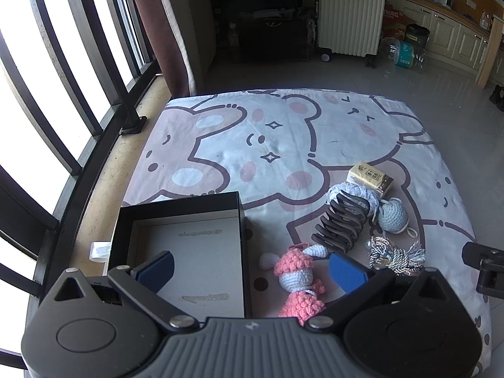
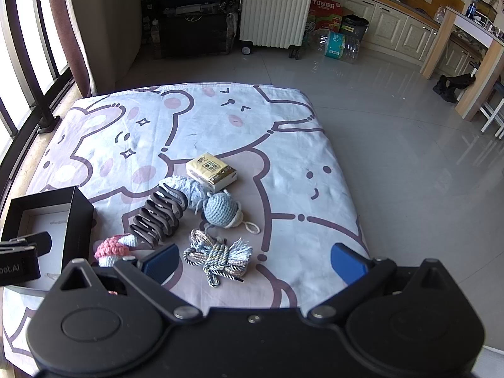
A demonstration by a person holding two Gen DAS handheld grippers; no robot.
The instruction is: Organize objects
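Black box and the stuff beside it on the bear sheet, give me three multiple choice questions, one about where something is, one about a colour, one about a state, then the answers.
1. Where does the tissue pack lie relative to the brown hair claw?
A. Inside the box
B. Beyond it, farther from the cameras
C. On the floor

2. What colour is the crochet doll nearest the black box?
A. Pink and pale blue
B. Green
C. Black

3. What is the state of the box?
A. Closed with a lid
B. Full of items
C. Open, with none of the items inside

Answers:
1 B, the pack sits past the claw on the sheet in both views.
2 A, pink yarn with a pale blue middle shows in the left wrist view.
3 C, the bare grey floor of the box is visible, and both the left hand-held gripper and right hand-held gripper are open and hold nothing.
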